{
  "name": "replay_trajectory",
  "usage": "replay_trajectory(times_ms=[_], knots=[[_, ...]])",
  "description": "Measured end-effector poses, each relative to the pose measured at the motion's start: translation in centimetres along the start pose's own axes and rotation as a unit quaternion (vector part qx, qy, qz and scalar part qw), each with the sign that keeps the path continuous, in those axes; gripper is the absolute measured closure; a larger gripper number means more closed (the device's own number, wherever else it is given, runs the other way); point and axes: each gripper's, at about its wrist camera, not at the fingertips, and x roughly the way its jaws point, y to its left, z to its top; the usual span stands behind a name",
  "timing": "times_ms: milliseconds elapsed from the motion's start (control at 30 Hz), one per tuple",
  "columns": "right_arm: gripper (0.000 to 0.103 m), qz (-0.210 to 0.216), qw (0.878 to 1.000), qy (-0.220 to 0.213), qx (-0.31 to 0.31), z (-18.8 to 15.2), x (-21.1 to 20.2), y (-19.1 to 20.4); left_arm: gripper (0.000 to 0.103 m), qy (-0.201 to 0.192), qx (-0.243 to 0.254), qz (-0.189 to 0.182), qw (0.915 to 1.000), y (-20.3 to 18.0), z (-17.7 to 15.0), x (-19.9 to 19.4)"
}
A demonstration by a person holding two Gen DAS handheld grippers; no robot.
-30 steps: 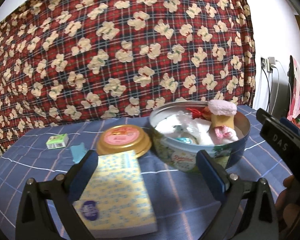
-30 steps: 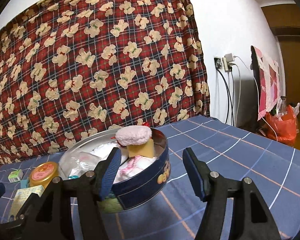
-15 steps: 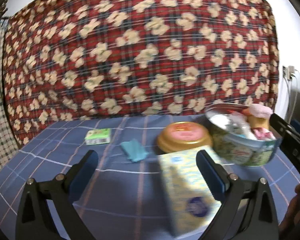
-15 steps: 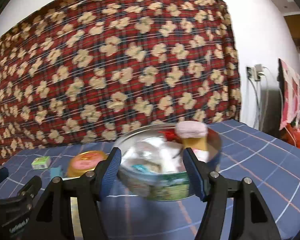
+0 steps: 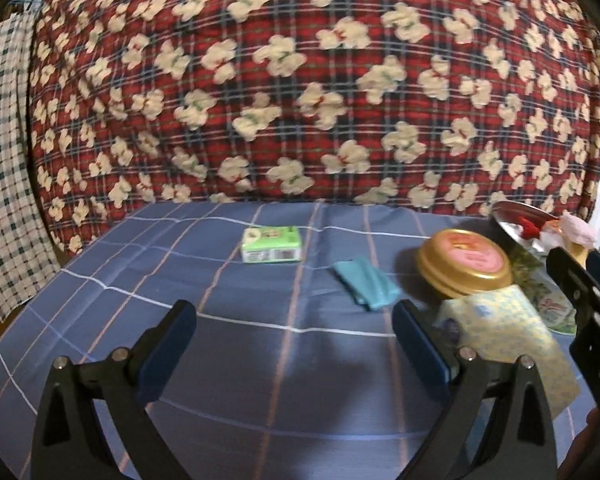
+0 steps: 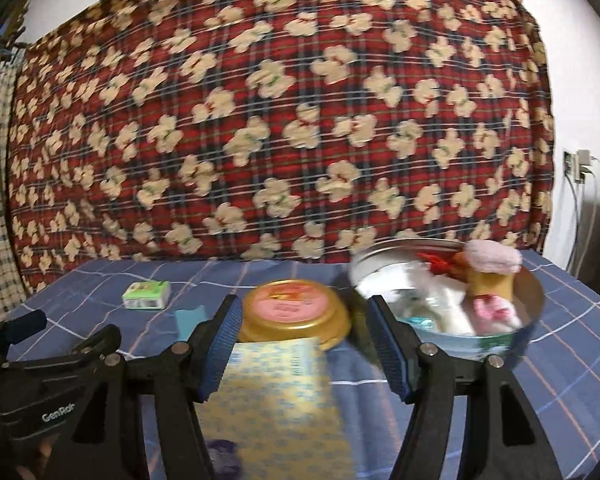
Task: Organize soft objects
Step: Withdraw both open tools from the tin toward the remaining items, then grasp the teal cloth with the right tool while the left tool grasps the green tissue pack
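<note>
Blur smears the yellow packet [image 6: 278,396] and round tin [image 6: 448,300] of soft items. Left gripper [image 5: 294,342] and right gripper [image 6: 300,344] both have jaws apart, empty. Teal cloth [image 5: 366,282] lies beside the gold lid [image 5: 464,266]; the tin's right side is cut off in the left view.

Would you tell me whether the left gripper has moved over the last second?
Yes: the left gripper has swung leftward; the round tin, once centred ahead, now sits at the view's right edge.

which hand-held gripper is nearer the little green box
Left. The left hand-held gripper points across bare cloth at the green box. The right hand-held gripper sits further right, in front of the gold lid.
</note>
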Motion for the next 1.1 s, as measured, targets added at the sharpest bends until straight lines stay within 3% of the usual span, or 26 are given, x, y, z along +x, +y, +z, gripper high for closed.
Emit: replay_trajectory(times_ms=[567, 767, 1100], knots=[[0.037, 0.075, 0.995, 0.058, -0.022, 0.2, 3.9, 8.5, 0.003, 0.031, -0.014, 0.054, 0.998, 6.6, 0.6, 2.9], [0.037, 0.095, 0.988, 0.116, -0.02, 0.1, 7.0, 10.6, 0.003, 0.044, -0.003, 0.085, 0.9954, 9.1, 1.4, 4.8], [0.037, 0.09, 0.971, 0.221, -0.012, -0.6, 12.9, 13.1, 0.003, 0.094, -0.05, 0.072, 0.9917, 12.0, 1.4, 7.1]])
